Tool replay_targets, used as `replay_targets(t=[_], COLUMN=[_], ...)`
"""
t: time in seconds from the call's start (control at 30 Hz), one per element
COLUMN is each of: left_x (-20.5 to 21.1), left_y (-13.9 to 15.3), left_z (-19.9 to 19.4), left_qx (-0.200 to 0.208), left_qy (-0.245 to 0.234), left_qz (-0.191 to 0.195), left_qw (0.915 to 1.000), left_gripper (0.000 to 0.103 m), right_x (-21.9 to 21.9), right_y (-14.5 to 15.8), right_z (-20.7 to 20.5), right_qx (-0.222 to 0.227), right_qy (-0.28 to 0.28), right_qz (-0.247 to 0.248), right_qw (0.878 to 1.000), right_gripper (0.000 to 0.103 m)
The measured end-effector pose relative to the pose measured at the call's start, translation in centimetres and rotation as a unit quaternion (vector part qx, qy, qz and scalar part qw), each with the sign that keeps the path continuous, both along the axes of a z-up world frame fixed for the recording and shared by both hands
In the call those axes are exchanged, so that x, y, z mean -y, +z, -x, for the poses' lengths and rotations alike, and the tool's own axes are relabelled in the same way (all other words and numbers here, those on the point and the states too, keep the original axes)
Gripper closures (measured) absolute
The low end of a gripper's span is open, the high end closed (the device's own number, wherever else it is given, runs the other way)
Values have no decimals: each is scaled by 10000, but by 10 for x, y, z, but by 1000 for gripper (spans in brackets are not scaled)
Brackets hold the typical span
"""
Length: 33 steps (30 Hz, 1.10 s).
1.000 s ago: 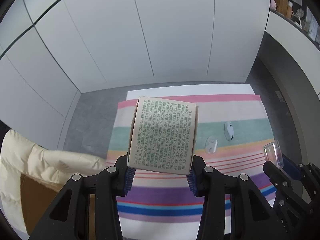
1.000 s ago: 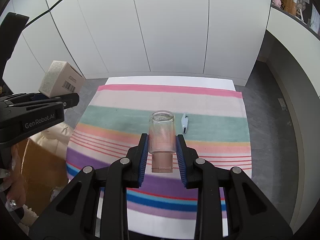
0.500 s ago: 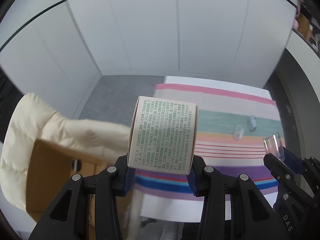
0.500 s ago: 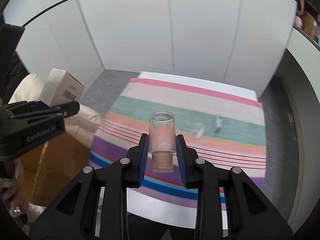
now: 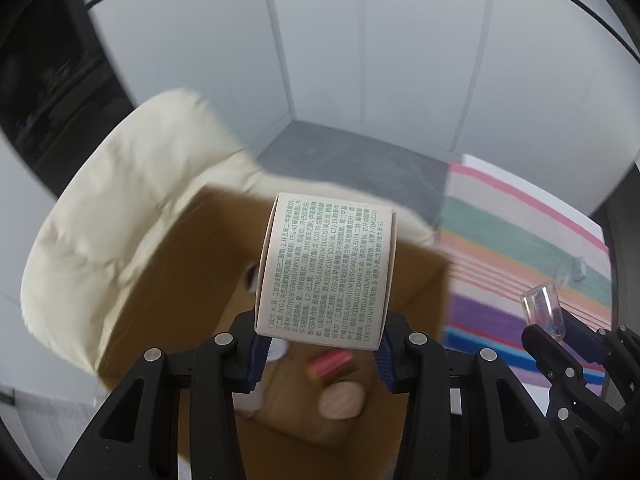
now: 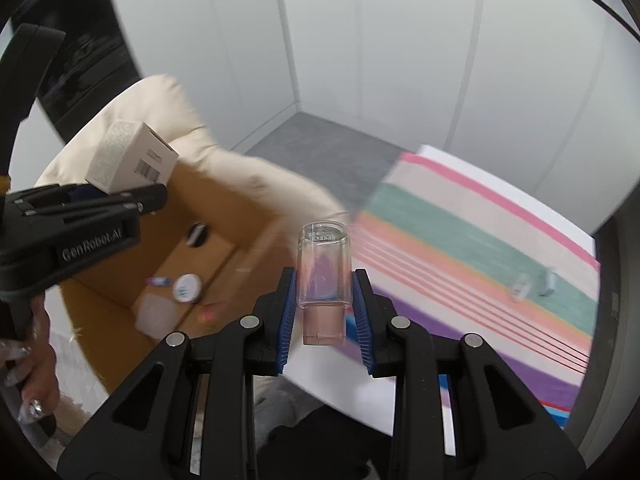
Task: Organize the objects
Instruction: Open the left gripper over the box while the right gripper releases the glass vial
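My left gripper [image 5: 322,354] is shut on a small white carton [image 5: 326,270] printed with green text, held above an open cardboard box [image 5: 192,280]. That carton [image 6: 130,156] also shows in the right wrist view, at the upper left. My right gripper [image 6: 324,316] is shut on a clear glass bottle [image 6: 323,274] with a pink cap, hanging over the table's left edge beside the box [image 6: 116,320]. From the left wrist view the bottle [image 5: 544,308] pokes up at the right edge.
Inside the box lie a red tube [image 5: 330,362], a round pinkish lid [image 5: 340,400] and a white disc [image 6: 187,287]. A cream padded jacket [image 5: 112,232] drapes over the box's far side. The striped cloth [image 6: 480,248] on the table carries two small items [image 6: 536,282].
Both grippers have swung left, off the striped table and over the cardboard box, each keeping its grip. The box's contents have come into view.
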<state>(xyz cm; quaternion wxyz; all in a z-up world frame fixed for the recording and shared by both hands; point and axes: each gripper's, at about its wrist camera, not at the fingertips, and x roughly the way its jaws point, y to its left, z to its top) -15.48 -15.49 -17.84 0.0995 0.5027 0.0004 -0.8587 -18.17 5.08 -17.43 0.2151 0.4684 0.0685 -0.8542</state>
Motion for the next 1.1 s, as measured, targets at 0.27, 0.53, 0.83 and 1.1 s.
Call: replay_targets(t=[0.27,0.53,0.83,1.1], left_x=[85,125,118,103], left_y=[-15,-20,-28,-35], left_z=[-37,-50,-47,-45], left_qx=[38,130,281,404], left_qy=[806,1194,1034,859], left_qz=[83,41,41,14], left_qw=[9967,9928,9942,9955], left_gripper=[58,3,3,3], right_x=[102,136,134,113], right_y=[-7,-21,-24,-25], right_z=[-31,-39,-29,-21], right_qx=[282,524,609,663], right_qy=[761,715,517,323], right_qz=[82,420,432,484], right_qw=[9967,9952,9959,9961], right_gripper=[75,10,10,10])
